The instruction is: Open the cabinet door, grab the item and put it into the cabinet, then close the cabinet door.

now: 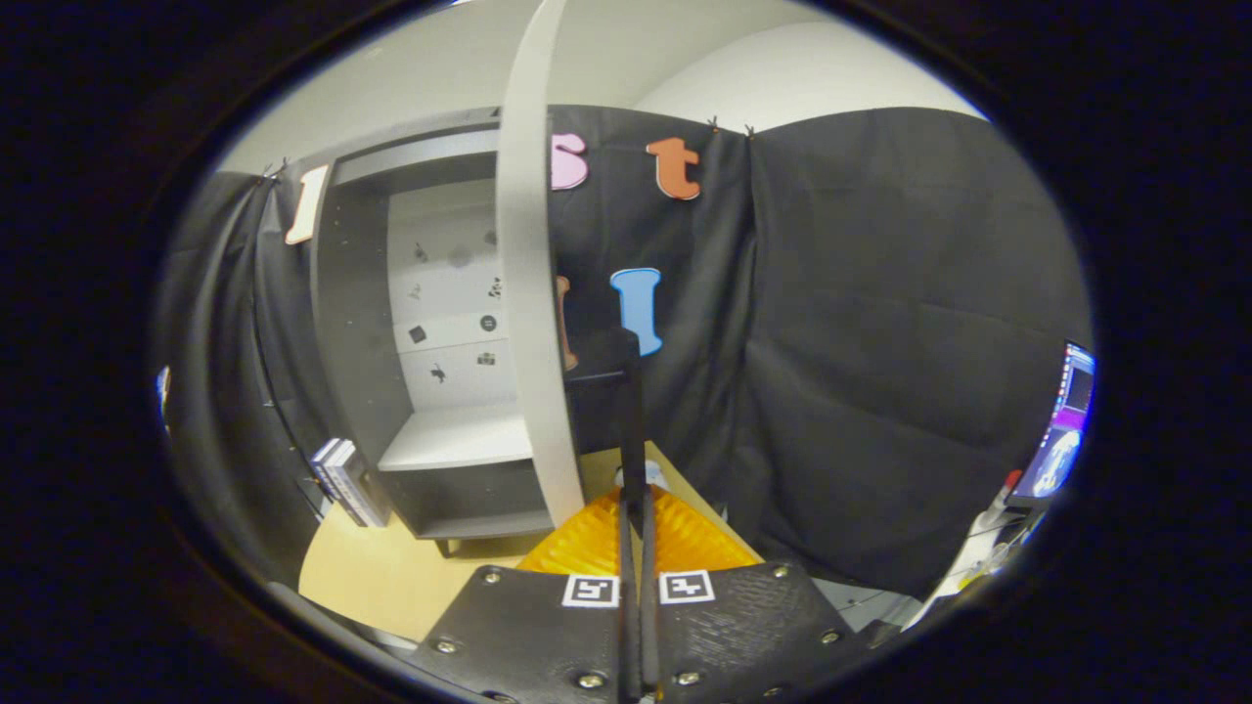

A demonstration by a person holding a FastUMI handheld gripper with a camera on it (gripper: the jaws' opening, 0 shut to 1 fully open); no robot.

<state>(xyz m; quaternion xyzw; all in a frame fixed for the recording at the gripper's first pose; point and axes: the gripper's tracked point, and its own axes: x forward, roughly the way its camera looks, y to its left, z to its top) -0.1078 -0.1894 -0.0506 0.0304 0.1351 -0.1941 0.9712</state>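
The grey cabinet (357, 323) stands open on the wooden table (391, 577), with a pale shelf (455, 440) inside. Its door (528, 293) is swung out and seen edge-on, just left of my fingers. My gripper (634, 344) is shut, its two fingers pressed together and reaching up beside the door's outer face. A dark block (592, 357) sits between the fingertips and the door; whether it is held cannot be told. A ribbed orange item (587, 543) lies on the table under the fingers, with a small white thing (653, 477) beyond it.
Books (344, 481) lean against the cabinet's left side. Black cloth walls close the booth behind and to the right. A lit screen (1066, 430) and some white clutter (978, 548) sit at the far right, past the table's edge.
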